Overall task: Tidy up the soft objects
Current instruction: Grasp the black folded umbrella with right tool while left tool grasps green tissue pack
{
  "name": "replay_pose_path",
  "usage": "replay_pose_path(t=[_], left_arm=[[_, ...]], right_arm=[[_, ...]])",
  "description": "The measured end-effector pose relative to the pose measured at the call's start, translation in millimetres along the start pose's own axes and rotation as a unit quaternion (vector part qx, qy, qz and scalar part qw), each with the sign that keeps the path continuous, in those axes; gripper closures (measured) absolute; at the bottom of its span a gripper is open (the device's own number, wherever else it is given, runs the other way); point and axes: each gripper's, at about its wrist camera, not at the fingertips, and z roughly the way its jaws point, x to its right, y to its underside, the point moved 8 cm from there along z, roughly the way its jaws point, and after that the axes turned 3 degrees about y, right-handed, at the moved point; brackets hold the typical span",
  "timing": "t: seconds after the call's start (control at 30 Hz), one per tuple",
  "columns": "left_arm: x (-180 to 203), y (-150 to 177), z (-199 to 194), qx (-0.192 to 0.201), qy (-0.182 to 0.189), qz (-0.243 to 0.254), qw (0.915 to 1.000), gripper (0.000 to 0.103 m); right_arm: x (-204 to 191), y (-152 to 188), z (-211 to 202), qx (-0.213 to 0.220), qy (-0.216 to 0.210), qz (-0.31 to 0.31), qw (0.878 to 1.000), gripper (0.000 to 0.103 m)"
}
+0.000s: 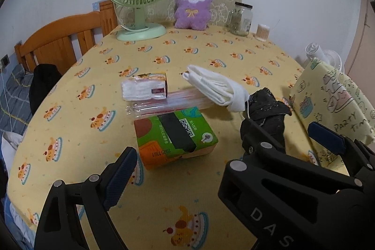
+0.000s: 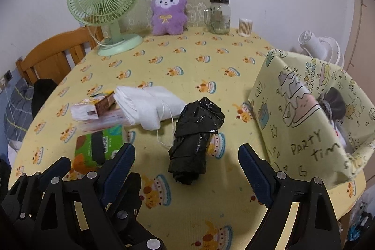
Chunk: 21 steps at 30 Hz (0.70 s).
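Both grippers, left (image 1: pixel 225 147) and right (image 2: pixel 186 159), hover with fingers wide, holding nothing, right one over the black bag roll (image 2: pixel 195 139) beside the fabric bin (image 2: pixel 304 118).

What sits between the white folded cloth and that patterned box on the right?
A crumpled black plastic bag lies between the white cloth and box, clearest from the right wrist.

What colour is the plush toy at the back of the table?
Purple plush toy with a white face; clearest in the left wrist view.
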Motion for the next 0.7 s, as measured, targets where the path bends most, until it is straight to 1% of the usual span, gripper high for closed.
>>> replay_pose_path(t=[0.1, 0.43, 0.57, 0.67, 0.7], left_arm=[[0, 0, 7, -0.004, -0.007, 0.002, 1.0, 0.01], [2, -2, 27, -0.023, -0.011, 0.004, 0.9997, 0.01], [1, -2, 33, -0.029, -0.02, 0.008, 0.9993, 0.01], [1, -3, 35, -0.031, -0.027, 0.012, 0.9991, 0.01], [1, -3, 36, -0.031, -0.029, 0.013, 0.999, 0.01]], right_arm=[[1, 1, 9, -0.008, 0.001, 0.002, 1.0, 0.011], [7, 1, 29, -0.026, 0.003, 0.007, 1.0, 0.011], [9, 2, 39, -0.043, 0.005, 0.004, 0.999, 0.014], [11, 2, 42, -0.045, 0.0, 0.009, 0.999, 0.016], [12, 3, 44, -0.048, -0.001, 0.01, 0.999, 0.019]])
